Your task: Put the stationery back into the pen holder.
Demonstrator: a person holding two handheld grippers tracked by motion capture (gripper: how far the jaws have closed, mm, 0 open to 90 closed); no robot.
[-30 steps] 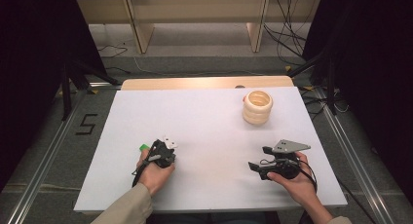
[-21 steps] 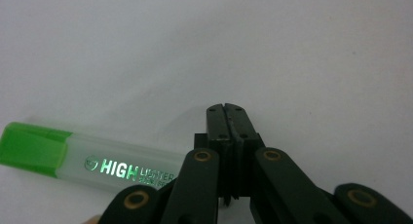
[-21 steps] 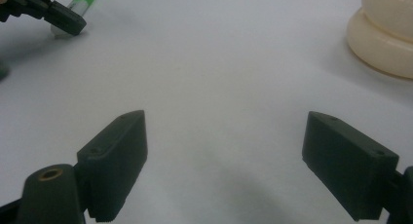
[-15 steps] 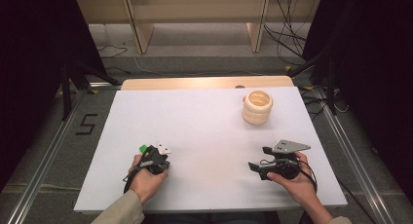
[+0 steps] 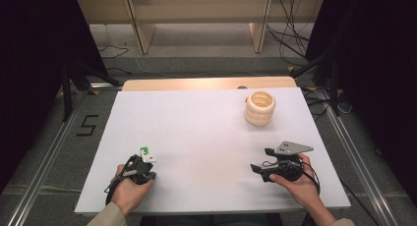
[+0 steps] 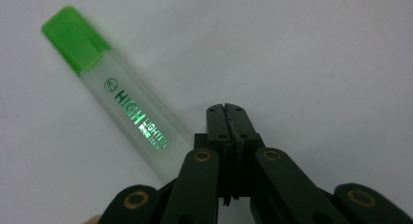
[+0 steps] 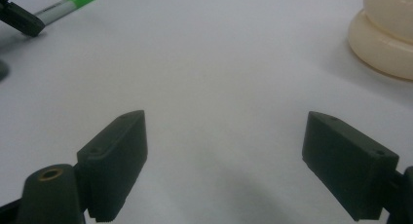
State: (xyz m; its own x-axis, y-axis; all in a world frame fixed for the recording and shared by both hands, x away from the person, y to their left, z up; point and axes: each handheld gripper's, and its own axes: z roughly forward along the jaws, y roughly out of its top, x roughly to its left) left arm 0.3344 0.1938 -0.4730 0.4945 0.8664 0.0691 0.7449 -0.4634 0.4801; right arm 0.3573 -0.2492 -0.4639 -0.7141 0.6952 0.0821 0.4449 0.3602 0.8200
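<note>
Highlighter, clear-barrelled with a bright green cap, lies flat on the white table near its front left part. In the left gripper view it slants from the upper left, cap end farthest away, down toward the base of the jaws; the barrel passes just beside the left jaw, outside the grip, and its lower end is hidden behind the jaw linkage. The left gripper has its two black jaws clenched flat against each other with nothing between them. In the high view this left gripper sits in the person's left hand, with the green cap peeping out just beyond it.

The right gripper is released, its jaws standing wide apart over bare table. In the high view the right gripper rests low near the front right, held in the right hand, well apart from the left one. From the right gripper view the highlighter's capped end shows far off at the upper left.

A cream-coloured stack of rings stands toward the back right of the table, well apart from both grippers. Nothing lies between the two hands.
</note>
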